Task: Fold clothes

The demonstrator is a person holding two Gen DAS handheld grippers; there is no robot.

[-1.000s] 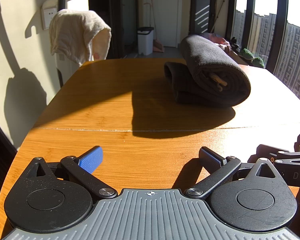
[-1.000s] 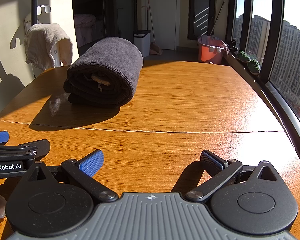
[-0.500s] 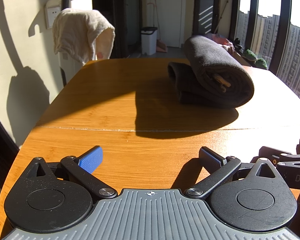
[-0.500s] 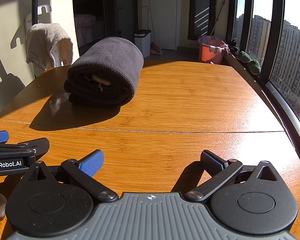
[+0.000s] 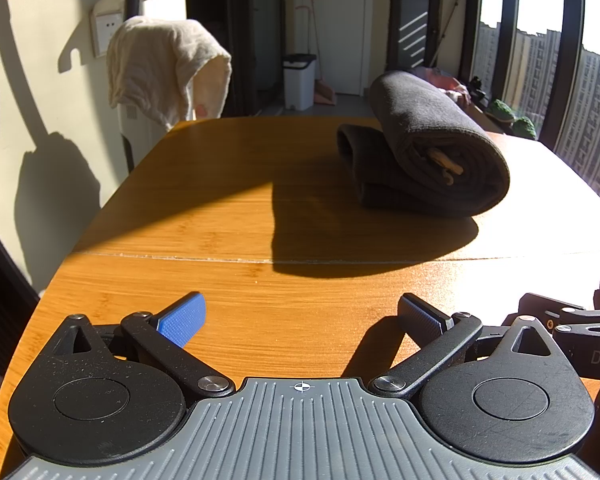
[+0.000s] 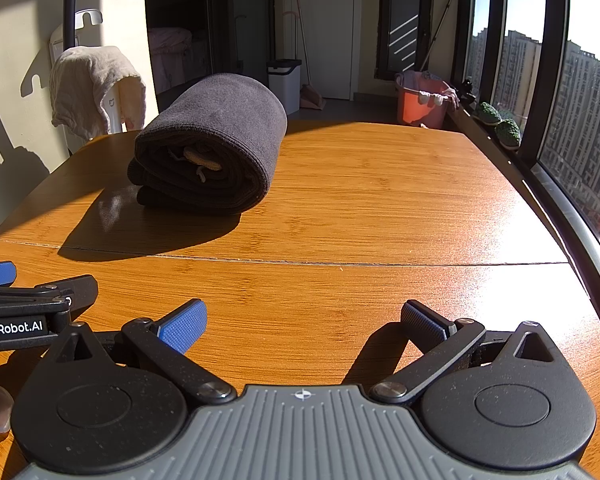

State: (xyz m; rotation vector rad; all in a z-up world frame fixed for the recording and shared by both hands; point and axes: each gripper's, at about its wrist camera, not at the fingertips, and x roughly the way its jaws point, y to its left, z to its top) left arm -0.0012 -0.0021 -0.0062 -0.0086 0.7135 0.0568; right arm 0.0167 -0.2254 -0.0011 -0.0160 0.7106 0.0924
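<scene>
We hold the left tool (image 5: pixel 300 314) and the right tool (image 6: pixel 302 316) low over the near edge of the wooden tabletop (image 6: pixel 380 208), side by side, each with its two fingers spread wide apart and gripping nothing. The dark grey folded garment (image 6: pixel 212 148) lies on the far half of the tabletop, beyond the seam that crosses it, well apart from both tools. From the left tool it sits ahead and to the right (image 5: pixel 428 148); from the right tool it sits ahead and to the left. It is a thick rolled bundle resting on a flatter folded layer of the same cloth. Its long axis runs from the near side toward the far edge, angled slightly, and the open rolled end faces us, with a pale drawstring (image 6: pixel 200 160) showing in the folds. Its shadow falls toward the left edge of the tabletop.
</scene>
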